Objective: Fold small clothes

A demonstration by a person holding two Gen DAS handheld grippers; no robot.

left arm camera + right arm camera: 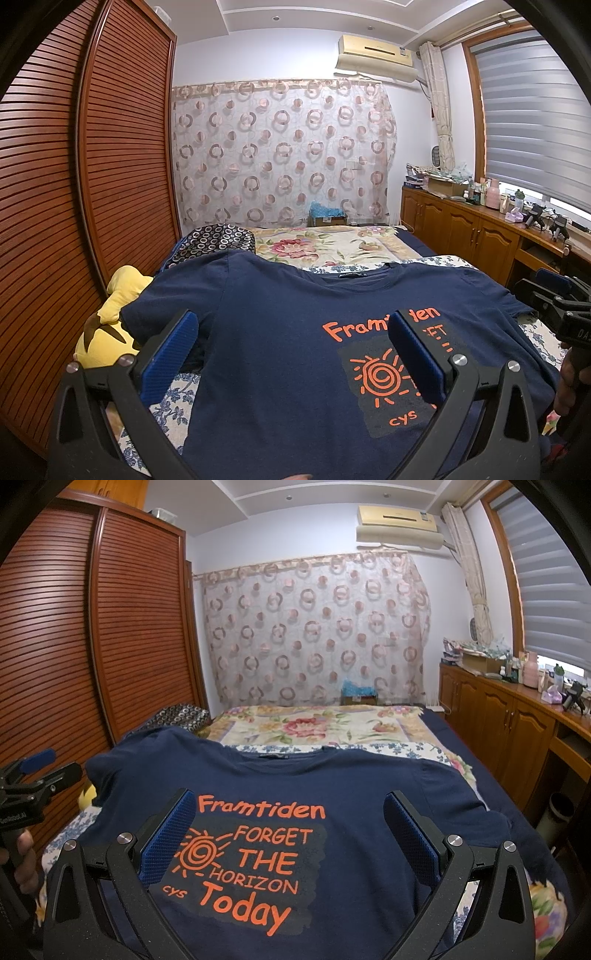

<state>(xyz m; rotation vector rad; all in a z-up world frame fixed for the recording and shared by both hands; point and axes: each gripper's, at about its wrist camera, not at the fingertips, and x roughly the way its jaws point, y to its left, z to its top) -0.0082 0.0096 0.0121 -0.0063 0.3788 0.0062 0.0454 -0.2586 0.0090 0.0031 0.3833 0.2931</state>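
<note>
A navy T-shirt [280,332] with orange print lies spread face up on the bed, collar at the far side; it also shows in the right wrist view [351,794]. My left gripper [293,326] hovers open above its left half, blue pads wide apart, holding nothing. My right gripper [290,806] hovers open above the printed chest, holding nothing. The right gripper also shows at the right edge of the left wrist view [554,291], and the left gripper at the left edge of the right wrist view [33,764].
A yellow plush toy [110,325] lies by the shirt's left sleeve. A dark patterned pillow [218,240] and a floral blanket [332,243] lie beyond the shirt. A slatted wooden wardrobe [92,166] stands left; a wooden cabinet [461,229] with clutter stands right.
</note>
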